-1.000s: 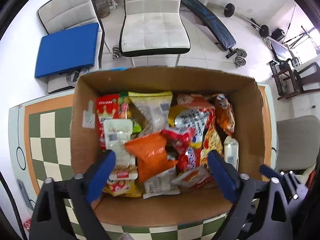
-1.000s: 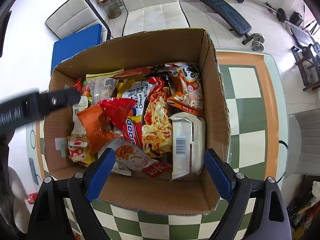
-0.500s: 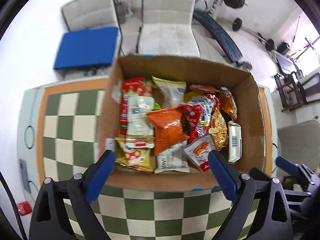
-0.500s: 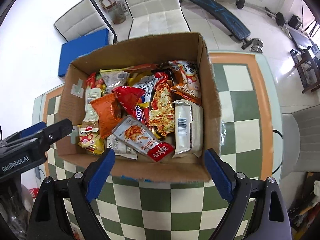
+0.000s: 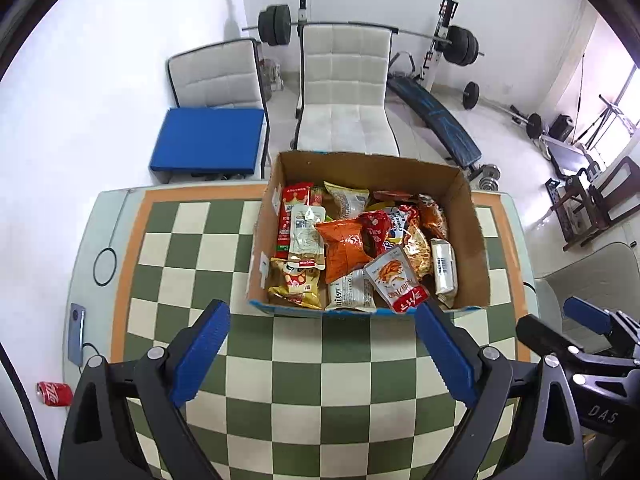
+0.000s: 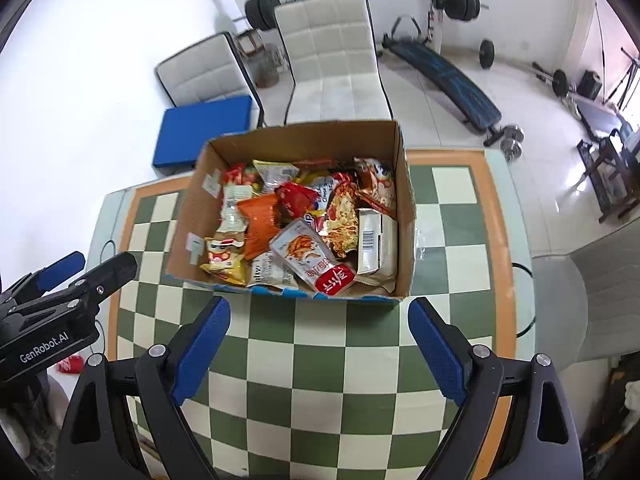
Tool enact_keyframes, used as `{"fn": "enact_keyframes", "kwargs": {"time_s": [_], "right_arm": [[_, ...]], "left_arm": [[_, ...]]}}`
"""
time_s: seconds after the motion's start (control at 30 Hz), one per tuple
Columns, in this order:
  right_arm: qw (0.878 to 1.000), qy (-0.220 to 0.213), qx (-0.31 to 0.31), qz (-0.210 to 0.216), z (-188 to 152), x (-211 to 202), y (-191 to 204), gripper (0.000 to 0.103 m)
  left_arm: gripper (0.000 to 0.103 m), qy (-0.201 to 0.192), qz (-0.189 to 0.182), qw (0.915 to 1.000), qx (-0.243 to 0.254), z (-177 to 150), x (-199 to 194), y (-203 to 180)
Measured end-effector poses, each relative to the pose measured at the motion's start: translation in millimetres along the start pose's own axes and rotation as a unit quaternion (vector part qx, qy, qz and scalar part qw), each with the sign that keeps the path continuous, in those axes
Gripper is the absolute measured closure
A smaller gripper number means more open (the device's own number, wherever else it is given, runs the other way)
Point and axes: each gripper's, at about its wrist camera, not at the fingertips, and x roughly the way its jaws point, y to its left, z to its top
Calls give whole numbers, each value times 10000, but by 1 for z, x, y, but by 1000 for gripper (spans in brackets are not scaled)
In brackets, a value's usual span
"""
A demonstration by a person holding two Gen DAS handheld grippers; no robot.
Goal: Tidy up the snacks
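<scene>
Both pairs of blue-padded jaws are being held wide apart, empty: left gripper (image 5: 322, 354), right gripper (image 6: 318, 350). The brown cardboard box (image 6: 404, 184) of mixed foil snack packets (image 6: 312, 256) is lying at twelve o'clock, well beyond the fingertips, on the green-and-cream chequered table (image 6: 320, 380). Packing is judged finished; any next move is calling for approach.

free: bare checkered table (image 5: 320, 364) lower centre of frame, nothing before the cardboard box (image 5: 362, 168) | blocked: box packed with snack packets (image 5: 344, 246), walls all round, entry from above | far side: chairs (image 5: 346, 92) near box
</scene>
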Motion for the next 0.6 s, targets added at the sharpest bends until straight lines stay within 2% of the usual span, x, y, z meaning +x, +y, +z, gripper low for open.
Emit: {"fn": "enact_keyframes", "kwargs": {"time_s": [0.3, 0.6], "right_arm": [[9984, -552, -94, 10, -38, -75, 11, 10], [9966, -806, -161, -17, -74, -132, 17, 10]], "left_arm": [[8, -321, -19, 9995, 69, -33, -59, -6], [8, -418, -160, 9990, 34, -58, -96, -9]]}}
